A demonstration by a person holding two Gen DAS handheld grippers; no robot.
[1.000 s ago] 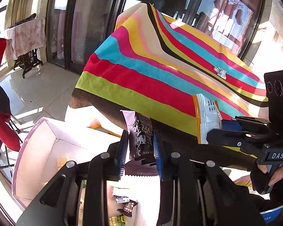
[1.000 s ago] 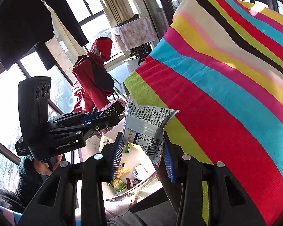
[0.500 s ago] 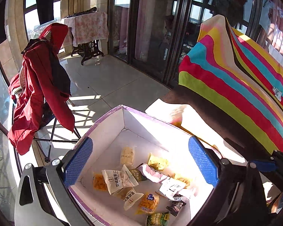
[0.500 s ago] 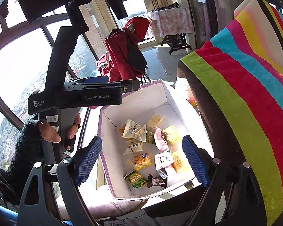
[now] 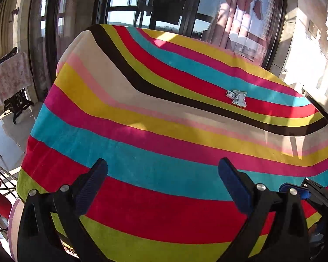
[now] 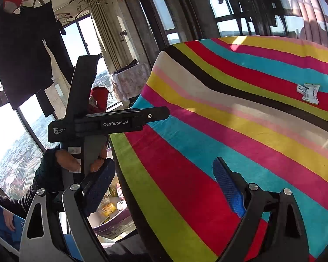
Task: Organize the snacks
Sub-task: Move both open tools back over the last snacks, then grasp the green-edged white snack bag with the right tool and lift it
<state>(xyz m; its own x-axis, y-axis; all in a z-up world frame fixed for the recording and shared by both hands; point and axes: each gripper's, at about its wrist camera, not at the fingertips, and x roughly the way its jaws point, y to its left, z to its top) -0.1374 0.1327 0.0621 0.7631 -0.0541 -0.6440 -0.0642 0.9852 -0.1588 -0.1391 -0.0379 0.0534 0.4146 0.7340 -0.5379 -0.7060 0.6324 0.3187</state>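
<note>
One white snack packet [image 5: 237,97] lies on the striped tablecloth [image 5: 164,118] far across the table; it also shows in the right wrist view [image 6: 308,92]. My left gripper [image 5: 163,183] is open and empty above the table's near edge. My right gripper [image 6: 164,187] is open and empty over the near left corner of the table. The left gripper's body [image 6: 111,120] shows at the left of the right wrist view. The white box [image 6: 113,218] holding several snack packets [image 6: 108,207] sits on the floor below the table's left edge.
The box's purple rim [image 5: 12,222] shows at the lower left of the left wrist view. A red jacket [image 6: 98,98] hangs on a chair beyond it. A small covered side table [image 5: 9,76] stands by the glass doors.
A second ago both grippers held snack packets. Half a second ago both were open over the box, packets dropped inside. Now both have swung back up over the table.
</note>
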